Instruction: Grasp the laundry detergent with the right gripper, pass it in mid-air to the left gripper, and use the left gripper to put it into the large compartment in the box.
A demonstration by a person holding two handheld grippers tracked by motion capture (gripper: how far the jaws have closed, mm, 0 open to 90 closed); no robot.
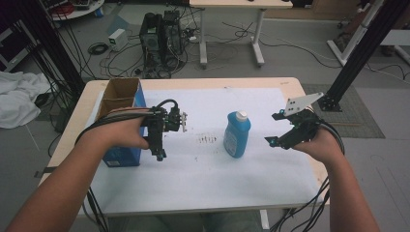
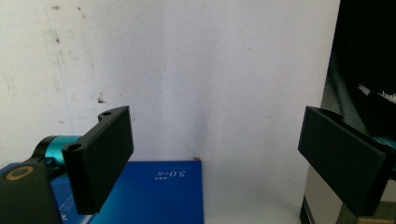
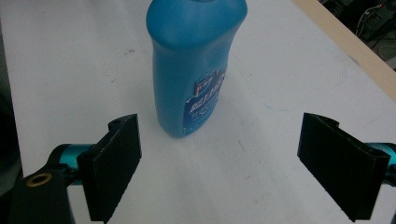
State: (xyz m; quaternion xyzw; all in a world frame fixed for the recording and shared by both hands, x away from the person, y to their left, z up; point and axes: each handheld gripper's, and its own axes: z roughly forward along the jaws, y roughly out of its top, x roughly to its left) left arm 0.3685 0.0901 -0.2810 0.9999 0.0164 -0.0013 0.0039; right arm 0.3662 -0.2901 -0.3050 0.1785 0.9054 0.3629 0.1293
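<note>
So, logging what I'm seeing from my end right now:

Right jaws: standing wide apart, nothing between them, in the right gripper view they're framing the blue bottle ahead of them without touching it.

Right gripper: I'm holding it off the table at the right side, pointing left toward the bottle, near it but clearly apart. Grey three-cornered plate sitting on top, cables trailing off the table edge.

Blue bottle: standing upright on the white sheet, about mid-table, label facing the right gripper. In the high view the blue bottle is showing a white cap.

Left jaws: also spread wide, gripping nothing, looking down at white surface with a blue panel of the box at the bottom of the left gripper view.

Left gripper: hovering just beside the box's right side, jaws pointing downward. Can't tell if it's actually touching the box.

Cardboard box: blue-sided, top open, sitting at the left part of the table, my left hand lying in front of it.

White sheet: covering most of the wooden table, some dark smudges showing between left gripper and bottle.
</note>
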